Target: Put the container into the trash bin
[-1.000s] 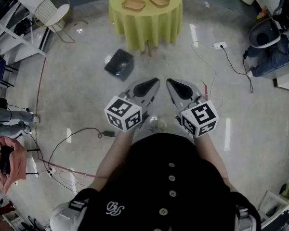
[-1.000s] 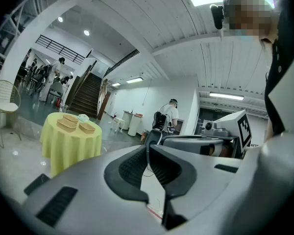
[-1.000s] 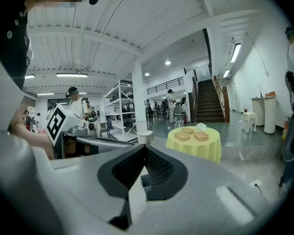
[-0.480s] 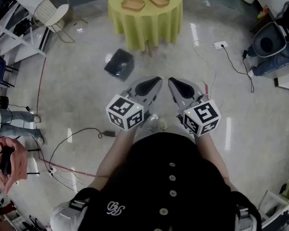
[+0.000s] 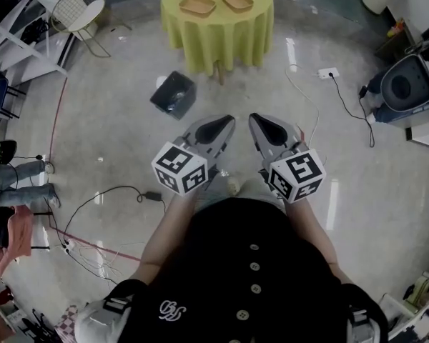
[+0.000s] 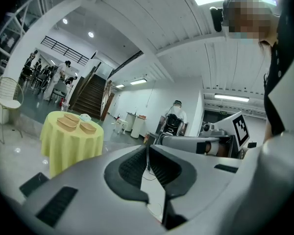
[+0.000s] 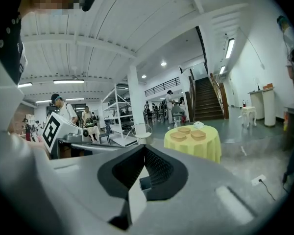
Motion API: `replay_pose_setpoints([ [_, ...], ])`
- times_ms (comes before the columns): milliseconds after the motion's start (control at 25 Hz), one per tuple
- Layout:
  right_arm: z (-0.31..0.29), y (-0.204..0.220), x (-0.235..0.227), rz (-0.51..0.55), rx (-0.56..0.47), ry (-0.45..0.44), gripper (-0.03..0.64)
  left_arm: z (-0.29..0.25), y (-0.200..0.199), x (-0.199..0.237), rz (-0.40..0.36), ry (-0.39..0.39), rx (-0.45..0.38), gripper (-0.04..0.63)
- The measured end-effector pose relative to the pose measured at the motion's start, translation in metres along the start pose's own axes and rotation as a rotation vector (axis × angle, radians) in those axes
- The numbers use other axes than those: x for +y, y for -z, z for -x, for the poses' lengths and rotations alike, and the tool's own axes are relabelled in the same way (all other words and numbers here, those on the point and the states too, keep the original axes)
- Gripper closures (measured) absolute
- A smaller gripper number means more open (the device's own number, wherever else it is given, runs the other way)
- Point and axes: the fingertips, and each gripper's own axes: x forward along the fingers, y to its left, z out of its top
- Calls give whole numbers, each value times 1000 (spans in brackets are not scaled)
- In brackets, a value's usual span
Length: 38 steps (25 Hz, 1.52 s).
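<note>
On the yellow-clothed table (image 5: 218,38) at the far side of the floor lie three shallow tan containers (image 5: 198,6), straight ahead of the person and well apart from both grippers. Which of the three the task means, cannot tell. The nearest one lies close to the table's near edge, its long axis roughly across the line of approach.

The trash bin (image 5: 174,93) stands on the floor between person and table, off to the front-left, its mouth up. It is nearer the left hand-held gripper (image 5: 227,121) than the right hand-held gripper (image 5: 255,118).

Both grippers are held side by side, near each other and about level, pointing toward the table. The left gripper view shows the left jaws together with nothing between them. The right gripper view shows the right jaws meeting at the tips, empty too, with the bin visible low behind them and the containers up right.

Judgement: the table must be reached first, and either hand is about equally far from it. For the drop, the left side is handier to the bin.

The floor ahead is bare. Cables (image 5: 121,189) lie off to the sides, not in the direct path.
</note>
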Motion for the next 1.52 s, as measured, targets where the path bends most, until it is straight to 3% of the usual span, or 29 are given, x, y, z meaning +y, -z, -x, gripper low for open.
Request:
replay_pose_setpoints([
  [200,-9,4,-8,-21,22,-44,612,-11,-5,1,66,6,-26,571],
  [520,-60,4,-36,-45,34,-85,612,-35,-17,49,79,-13,-30,571],
  [920,-198,-20,-79,-77,56,-67,612,-62,-70,187,107,-30,-44,571],
  [1080,-261,-39,-86,-97,62,-66,611,-74,-94,242,174,6,-33,571],
  [1200,-301,-49,-98,-91,63,-37,612,-86,-110,280,169,20,-21,571],
  [1520,-353,-54,-131,-132,73,41,612,-109,-125,342,165,56,40,571],
])
